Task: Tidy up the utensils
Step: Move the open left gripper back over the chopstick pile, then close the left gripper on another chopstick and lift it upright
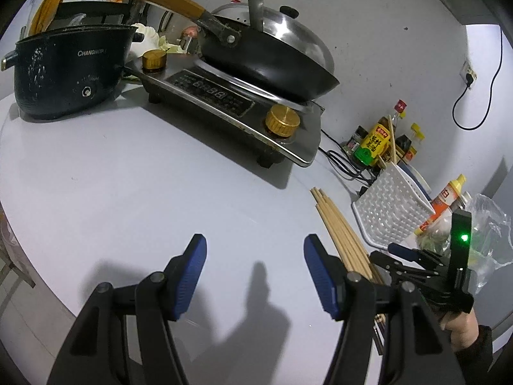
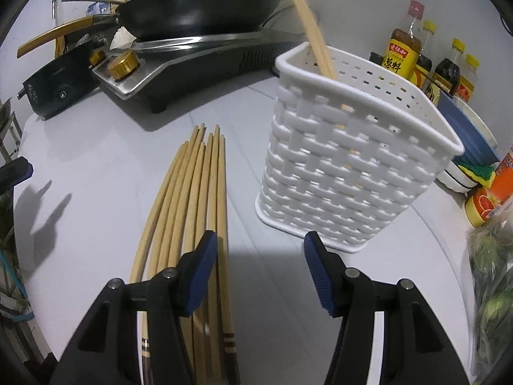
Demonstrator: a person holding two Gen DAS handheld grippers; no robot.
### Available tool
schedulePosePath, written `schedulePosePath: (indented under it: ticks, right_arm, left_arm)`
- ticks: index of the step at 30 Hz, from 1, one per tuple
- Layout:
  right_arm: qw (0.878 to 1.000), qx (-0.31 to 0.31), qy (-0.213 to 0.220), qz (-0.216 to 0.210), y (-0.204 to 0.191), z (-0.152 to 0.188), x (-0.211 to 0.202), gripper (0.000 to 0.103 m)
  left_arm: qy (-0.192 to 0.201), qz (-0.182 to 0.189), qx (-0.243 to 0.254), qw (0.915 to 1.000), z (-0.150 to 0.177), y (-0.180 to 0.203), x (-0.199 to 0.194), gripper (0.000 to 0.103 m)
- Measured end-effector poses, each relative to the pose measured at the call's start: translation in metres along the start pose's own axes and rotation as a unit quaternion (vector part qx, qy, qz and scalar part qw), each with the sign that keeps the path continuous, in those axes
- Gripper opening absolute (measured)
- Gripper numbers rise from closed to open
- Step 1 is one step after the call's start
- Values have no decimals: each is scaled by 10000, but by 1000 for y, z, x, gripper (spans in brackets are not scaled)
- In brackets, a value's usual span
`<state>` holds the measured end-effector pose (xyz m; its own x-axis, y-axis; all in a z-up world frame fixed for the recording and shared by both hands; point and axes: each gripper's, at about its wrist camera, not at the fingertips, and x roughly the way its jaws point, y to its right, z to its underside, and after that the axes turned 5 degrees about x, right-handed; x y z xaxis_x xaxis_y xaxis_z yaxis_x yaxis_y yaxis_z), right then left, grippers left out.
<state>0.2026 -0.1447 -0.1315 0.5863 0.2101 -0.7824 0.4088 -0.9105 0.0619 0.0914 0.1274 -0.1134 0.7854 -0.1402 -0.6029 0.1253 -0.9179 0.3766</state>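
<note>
Chopsticks: we are counting two lots. The loose bundle [image 2: 192,199] is lying flat on the white counter [image 2: 105,160], just left of the holder, tips pointing toward the stove; about eight sticks, exact count unclear where the finger is covering them.
Induction stove [image 2: 192,54]: we are noting it, with the black wok [image 2: 198,9] on top, behind the work area and not part of the sorting.
Holder: the white woven basket [image 2: 346,166] is standing upright on the counter, right of the bundle and apart from it.
Done so far: we are seeing one pair of chopsticks [image 2: 312,32] already leaning inside the basket, ends sticking out above the rim.
Left to do: we are judging the task as early; most sticks are waiting on the counter.
Right gripper [image 2: 259,272]: spread wide, holding nothing; its left finger is hovering over the bundle's near end.
Left gripper [image 1: 255,276]: spread wide and empty over bare counter, left of the bundle.
Next, as we are judging: closing on a few sticks, then lifting them into the basket.
</note>
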Motion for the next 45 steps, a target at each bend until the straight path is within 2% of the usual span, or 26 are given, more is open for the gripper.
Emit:
schedulePosePath:
  ticks: [6,11,13,18,22,31,39,45]
  right_arm:
    - [10000,25,-19,45,-2,-4,6,54]
    - [9999,143,-74,-49,3,-7,8,47]
    - [9996,207,-174,-57,5,-7,12,36]
    - [9991,282,-219,-235,5,-5,13,27]
    - [9989,138,-191,-394,-2,-3,11,6]
    - [9972,-7,-25,-750,-3,7,-7,6]
    - [9923,182,173,-1211,12,23,-31,6]
    - [9888,279,295,-1433,21,39,-47,6]
  left_arm:
    - [-17,-10,-210,9998,-1,-10,2,63]
    - [-36,-8,-243,9997,-1,-13,3,63]
    - [-64,5,-232,9997,0,-12,4,63]
    - [-79,13,-187,9998,0,-7,3,63]
    - [-102,2,-112,9999,0,-1,3,63]
    - [-336,-22,60,9994,5,24,10,63]
    - [-572,38,587,9966,10,73,29,63]
    - [-943,5,1042,9901,20,110,56,63]
